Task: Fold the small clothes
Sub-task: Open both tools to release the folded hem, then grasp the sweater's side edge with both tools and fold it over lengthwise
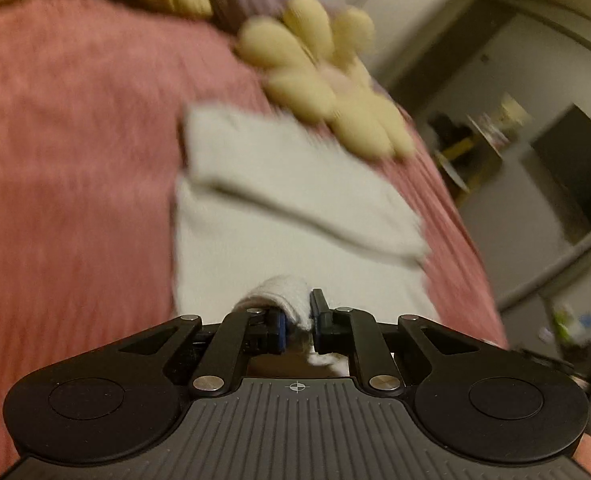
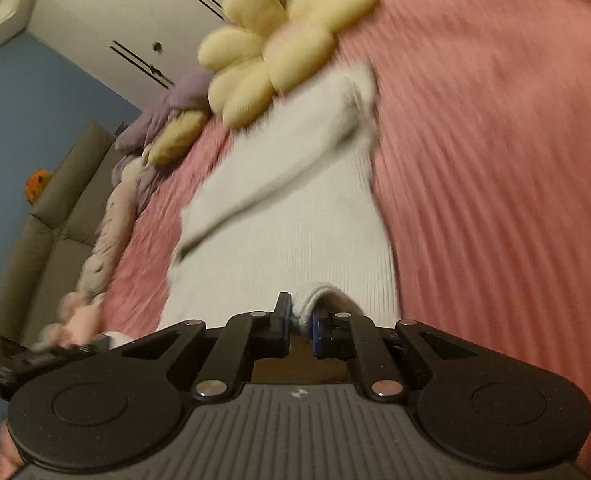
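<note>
A white ribbed garment (image 1: 279, 208) lies stretched on the pink ribbed bedspread (image 1: 75, 160), one sleeve folded across its far part. My left gripper (image 1: 297, 314) is shut on a bunched near edge of the white garment, cloth pinched between its pads. In the right wrist view the same white garment (image 2: 295, 208) runs away from me, and my right gripper (image 2: 300, 318) is shut on another pinch of its near edge. Both near corners are raised off the bedspread (image 2: 495, 160). Both views are blurred by motion.
A yellow flower-shaped cushion (image 1: 319, 76) (image 2: 271, 56) lies just past the garment's far end. Purple and pink soft things (image 2: 151, 128) line the bed's left side beside a grey sofa (image 2: 47, 208). A doorway and a small table (image 1: 483, 140) stand off the bed's right side.
</note>
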Action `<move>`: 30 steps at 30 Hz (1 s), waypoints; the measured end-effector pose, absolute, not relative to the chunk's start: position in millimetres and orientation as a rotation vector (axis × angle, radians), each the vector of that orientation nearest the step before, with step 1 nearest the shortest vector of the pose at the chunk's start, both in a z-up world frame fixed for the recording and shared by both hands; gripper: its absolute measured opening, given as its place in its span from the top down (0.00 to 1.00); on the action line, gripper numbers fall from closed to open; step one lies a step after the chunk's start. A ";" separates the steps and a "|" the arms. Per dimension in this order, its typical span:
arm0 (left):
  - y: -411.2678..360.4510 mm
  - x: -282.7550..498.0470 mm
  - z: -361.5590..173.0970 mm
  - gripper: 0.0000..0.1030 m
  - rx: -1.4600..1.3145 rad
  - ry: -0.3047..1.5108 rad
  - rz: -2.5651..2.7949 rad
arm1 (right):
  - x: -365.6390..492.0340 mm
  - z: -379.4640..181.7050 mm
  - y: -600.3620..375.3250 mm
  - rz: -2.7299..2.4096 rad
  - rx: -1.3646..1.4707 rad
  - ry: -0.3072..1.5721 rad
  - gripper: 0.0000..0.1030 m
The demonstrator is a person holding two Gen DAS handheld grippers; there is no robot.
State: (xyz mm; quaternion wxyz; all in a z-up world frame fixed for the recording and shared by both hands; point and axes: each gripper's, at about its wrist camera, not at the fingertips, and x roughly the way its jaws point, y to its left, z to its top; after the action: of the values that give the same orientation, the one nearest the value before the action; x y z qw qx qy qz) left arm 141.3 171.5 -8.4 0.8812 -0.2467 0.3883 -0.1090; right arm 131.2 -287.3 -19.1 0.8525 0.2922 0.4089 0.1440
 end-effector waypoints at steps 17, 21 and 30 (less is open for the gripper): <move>165.1 191.8 -65.7 0.21 -0.287 0.830 -0.071 | 199.7 -53.8 -269.2 0.186 0.328 0.827 0.45; 169.8 210.3 -79.6 0.36 -0.393 0.883 -0.044 | 212.3 -63.3 -263.3 0.175 0.345 0.844 0.46; 139.4 209.5 -58.3 0.85 -0.185 0.844 -0.004 | 210.9 -53.0 -235.4 0.129 0.156 0.794 0.91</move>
State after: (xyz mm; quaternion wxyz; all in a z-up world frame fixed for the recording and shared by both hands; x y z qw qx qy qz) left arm 209.5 139.4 -58.3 0.9080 -0.0897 0.4092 -0.0017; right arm 210.9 -235.4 -53.0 0.9172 0.0761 0.3861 0.0626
